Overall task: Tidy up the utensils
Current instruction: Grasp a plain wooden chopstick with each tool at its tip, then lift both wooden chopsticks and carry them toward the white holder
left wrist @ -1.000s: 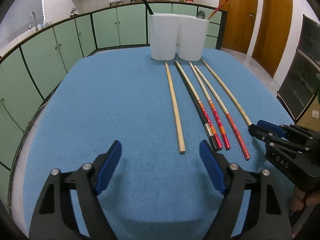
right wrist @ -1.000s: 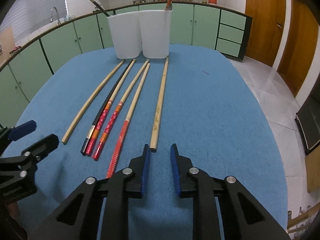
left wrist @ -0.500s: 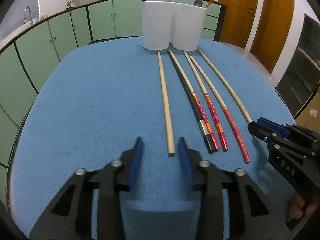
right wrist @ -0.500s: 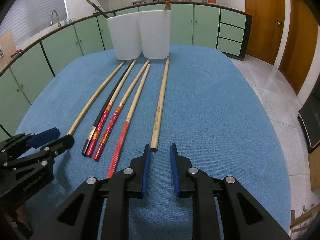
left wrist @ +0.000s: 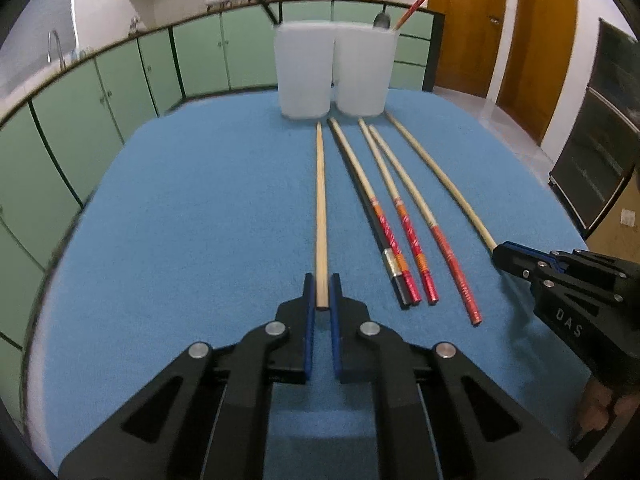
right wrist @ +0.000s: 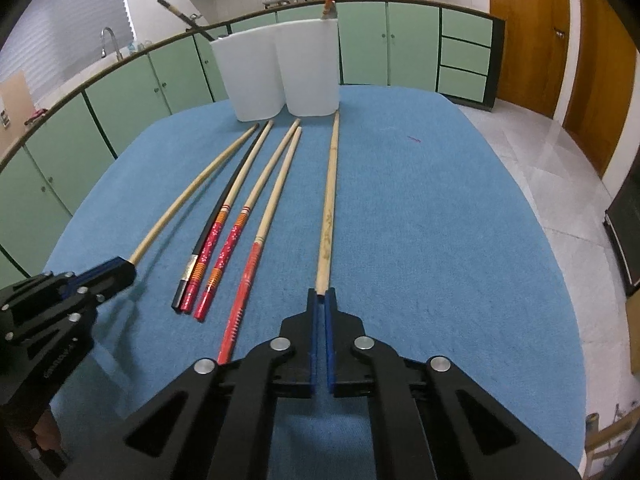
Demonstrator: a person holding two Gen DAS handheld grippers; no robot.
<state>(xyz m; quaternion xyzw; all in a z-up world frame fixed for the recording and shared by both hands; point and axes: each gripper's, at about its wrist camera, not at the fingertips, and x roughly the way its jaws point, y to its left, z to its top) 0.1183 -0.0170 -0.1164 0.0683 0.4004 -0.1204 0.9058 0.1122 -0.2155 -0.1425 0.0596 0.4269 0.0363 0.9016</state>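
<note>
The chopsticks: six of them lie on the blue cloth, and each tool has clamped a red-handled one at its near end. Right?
Not quite. Each tool grips a plain bamboo chopstick, not a red one. The left tool holds the leftmost bamboo chopstick, the right tool the rightmost bamboo chopstick. Both wrist views show it; the red-handled chopsticks lie untouched.

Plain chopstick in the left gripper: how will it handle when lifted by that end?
Plain chopstick looks like thin, stiff wood: probably light and won't flop. The left gripper pinches only its near end, so the far tip may sag or pivot. Round section, so it may roll on the cloth if dropped.
</note>
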